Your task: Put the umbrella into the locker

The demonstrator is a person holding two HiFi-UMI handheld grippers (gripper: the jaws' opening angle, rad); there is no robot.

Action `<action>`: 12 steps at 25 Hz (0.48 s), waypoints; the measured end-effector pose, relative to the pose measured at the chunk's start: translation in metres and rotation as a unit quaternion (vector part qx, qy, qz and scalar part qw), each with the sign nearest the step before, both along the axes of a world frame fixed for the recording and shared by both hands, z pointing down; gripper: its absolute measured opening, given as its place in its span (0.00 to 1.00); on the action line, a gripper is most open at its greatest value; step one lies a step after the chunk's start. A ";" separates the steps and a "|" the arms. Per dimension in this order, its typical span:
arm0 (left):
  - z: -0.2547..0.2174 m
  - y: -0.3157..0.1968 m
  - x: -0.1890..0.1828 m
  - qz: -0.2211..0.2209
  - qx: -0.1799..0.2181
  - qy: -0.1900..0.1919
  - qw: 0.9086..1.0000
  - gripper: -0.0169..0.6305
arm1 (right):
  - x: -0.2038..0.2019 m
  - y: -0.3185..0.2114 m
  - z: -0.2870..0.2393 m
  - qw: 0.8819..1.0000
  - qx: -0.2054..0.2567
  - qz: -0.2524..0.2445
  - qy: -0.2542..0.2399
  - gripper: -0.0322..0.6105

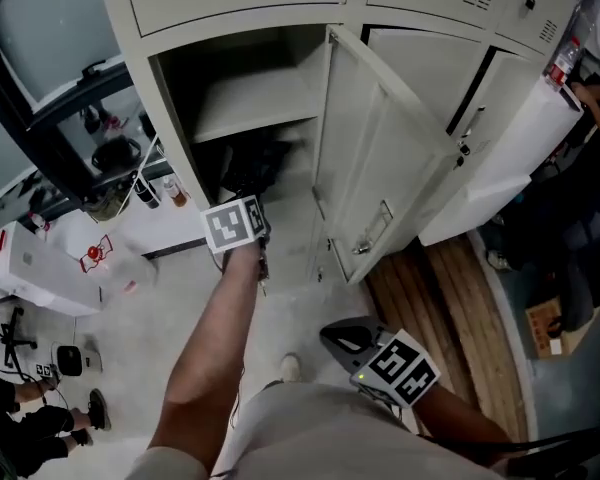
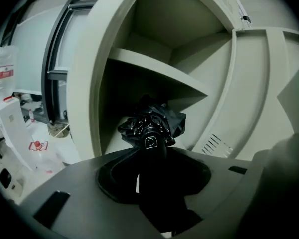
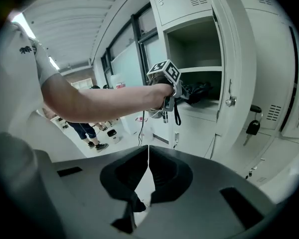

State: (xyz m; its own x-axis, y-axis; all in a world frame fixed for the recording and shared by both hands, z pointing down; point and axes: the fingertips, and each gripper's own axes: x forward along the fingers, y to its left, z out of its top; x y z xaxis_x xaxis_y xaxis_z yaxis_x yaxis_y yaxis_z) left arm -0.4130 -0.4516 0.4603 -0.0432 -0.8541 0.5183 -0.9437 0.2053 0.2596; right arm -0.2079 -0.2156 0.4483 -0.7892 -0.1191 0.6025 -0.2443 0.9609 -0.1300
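The black folded umbrella [image 1: 252,168] reaches into the lower part of the open locker [image 1: 176,108], below its shelf [image 1: 260,100]. My left gripper [image 1: 246,208] is shut on the umbrella's handle [image 2: 150,143]; in the left gripper view the bunched canopy [image 2: 157,121] lies just ahead, inside the compartment. The locker door [image 1: 380,168] stands swung out to the right. My right gripper [image 1: 344,336] hangs low near the person's body, shut and empty; in the right gripper view its jaws [image 3: 148,151] meet, and the left arm with the umbrella [image 3: 197,90] shows ahead.
A neighbouring locker door [image 1: 510,158] also stands open at the right. A key [image 3: 252,126] hangs from a lock. A white table [image 1: 70,263] with bottles is at the left. Other people [image 3: 92,133] stand on the floor beyond it.
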 end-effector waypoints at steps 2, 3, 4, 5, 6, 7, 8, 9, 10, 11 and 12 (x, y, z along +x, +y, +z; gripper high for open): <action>0.006 -0.019 -0.006 0.003 -0.005 -0.004 1.000 0.28 | -0.003 -0.012 0.001 1.000 0.000 0.017 0.001 0.08; 0.009 -0.028 -0.009 0.005 -0.006 -0.007 1.000 0.28 | -0.004 -0.016 0.002 1.000 -0.002 0.024 0.002 0.08; 0.011 -0.036 -0.011 0.006 -0.007 -0.011 1.000 0.28 | -0.005 -0.020 0.003 1.000 -0.004 0.031 0.002 0.08; 0.014 -0.044 -0.013 0.007 -0.009 -0.014 1.000 0.28 | -0.006 -0.023 0.004 0.999 -0.006 0.037 0.003 0.08; 0.017 -0.053 -0.015 0.010 -0.010 -0.018 1.000 0.28 | -0.007 -0.025 0.004 0.999 -0.008 0.043 0.003 0.08; 0.019 -0.060 -0.016 0.012 -0.012 -0.022 1.000 0.28 | -0.007 -0.027 0.005 0.999 -0.009 0.049 0.003 0.08; 0.022 -0.067 -0.018 0.015 -0.015 -0.027 0.999 0.28 | -0.007 -0.029 0.005 0.998 -0.009 0.055 0.004 0.08; 0.025 -0.074 -0.019 0.018 -0.016 -0.031 0.999 0.28 | -0.006 -0.032 0.006 0.998 -0.009 0.062 0.005 0.08; 0.028 -0.079 -0.020 0.020 -0.018 -0.033 0.999 0.28 | -0.005 -0.034 0.007 0.998 -0.009 0.070 0.005 0.08; 0.031 -0.084 -0.021 0.021 -0.018 -0.035 0.999 0.28 | -0.003 -0.036 0.008 0.997 -0.010 0.077 0.006 0.08; 0.033 -0.088 -0.022 0.023 -0.018 -0.037 0.999 0.28 | 0.000 -0.037 0.008 0.996 -0.012 0.084 0.007 0.08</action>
State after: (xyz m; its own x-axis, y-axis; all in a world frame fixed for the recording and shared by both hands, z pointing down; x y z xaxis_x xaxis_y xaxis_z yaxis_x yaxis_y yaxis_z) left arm -0.4346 -0.5396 0.4929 -0.0441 -0.8371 0.5453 -0.9688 0.1690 0.1811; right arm -0.2082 -0.2530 0.4567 -0.7506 -0.2343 0.6178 -0.4029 0.9034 -0.1468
